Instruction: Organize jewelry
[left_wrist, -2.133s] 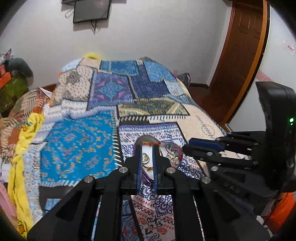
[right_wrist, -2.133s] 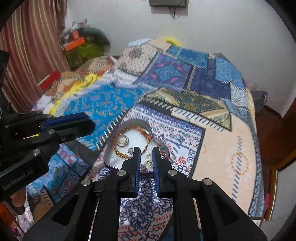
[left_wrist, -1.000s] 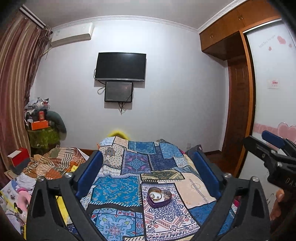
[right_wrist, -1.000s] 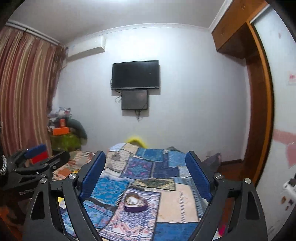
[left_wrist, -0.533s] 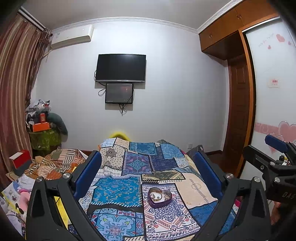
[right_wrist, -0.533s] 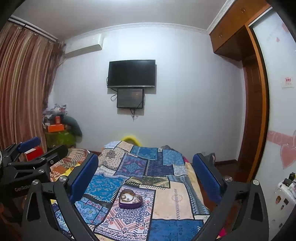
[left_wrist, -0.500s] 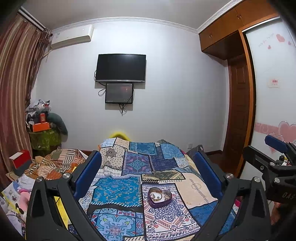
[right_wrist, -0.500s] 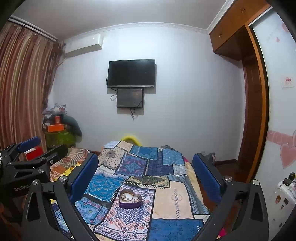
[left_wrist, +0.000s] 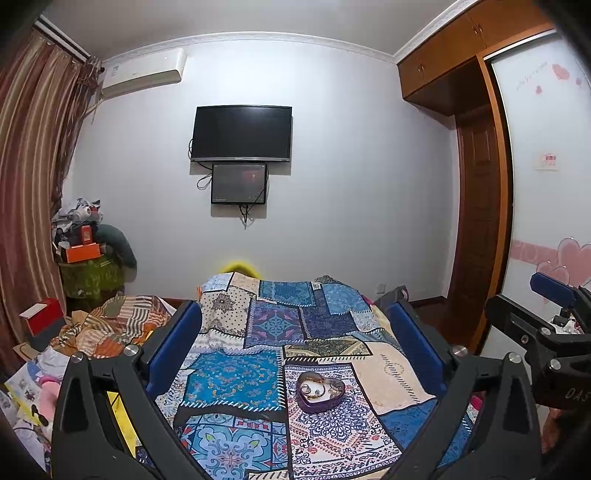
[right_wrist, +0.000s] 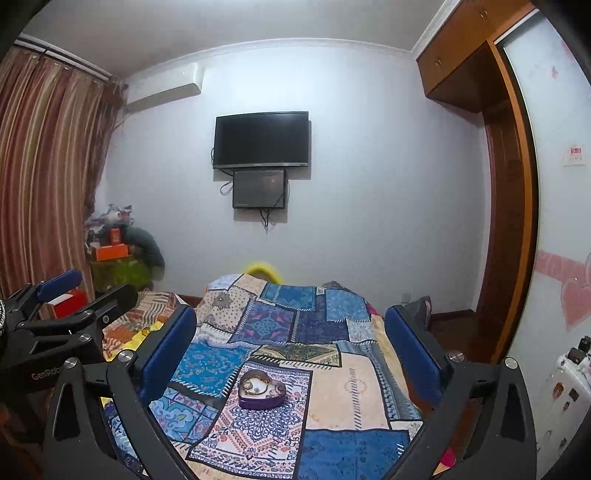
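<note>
1. Heart-shaped box (left_wrist: 320, 392): purple wall, pale lining, open top; gold rings and a chain lie inside. It rests on the bed's patchwork quilt (left_wrist: 236, 380), at 5 o'clock of the left wrist view's centre.
2. Left hand-held gripper (left_wrist: 295, 350): blue pads spread wide, nothing between them, held well back from the box.
3. Right hand-held gripper (right_wrist: 291, 354): jaws likewise wide apart and empty; the box (right_wrist: 261, 394) sits at 6 o'clock.
</note>
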